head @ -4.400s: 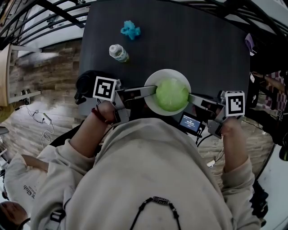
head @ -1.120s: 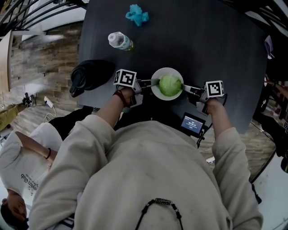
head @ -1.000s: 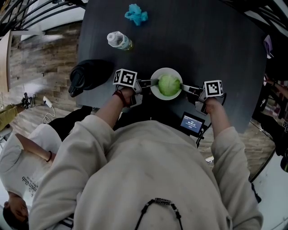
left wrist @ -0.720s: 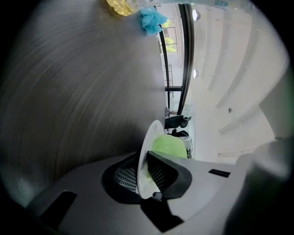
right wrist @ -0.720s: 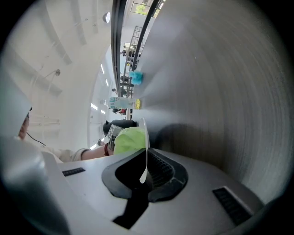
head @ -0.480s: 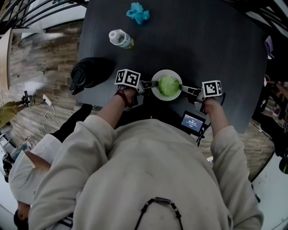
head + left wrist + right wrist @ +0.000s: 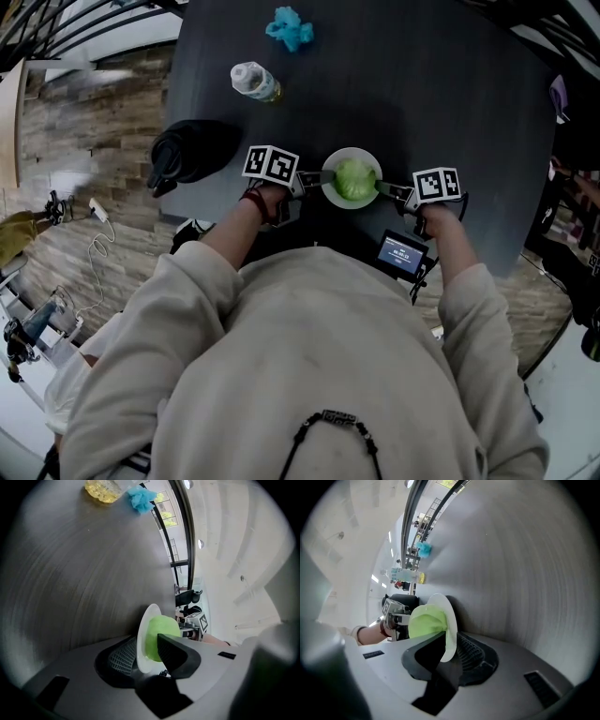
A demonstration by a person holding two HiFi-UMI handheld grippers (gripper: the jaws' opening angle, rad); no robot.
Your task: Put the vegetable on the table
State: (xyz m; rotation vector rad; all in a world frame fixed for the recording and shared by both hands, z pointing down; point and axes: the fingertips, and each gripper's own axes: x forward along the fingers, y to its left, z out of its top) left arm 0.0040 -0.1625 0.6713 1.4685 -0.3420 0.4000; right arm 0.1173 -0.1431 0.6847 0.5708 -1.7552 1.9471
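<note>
Dark bench is filling the head view, with a bottle and a blue toy lying far up it. Near its front edge the plate is carrying the vegetable, with the left gripper and right gripper flanking it.

Left gripper view: its jaws have just been opening, and the rim is lying between them unpressed.

Right gripper view: these jaws have also just been opening and are standing loose around the opposite rim.

The plate seems to be resting on the bench, so the placing is looking done; only backing both grippers off is remaining.
</note>
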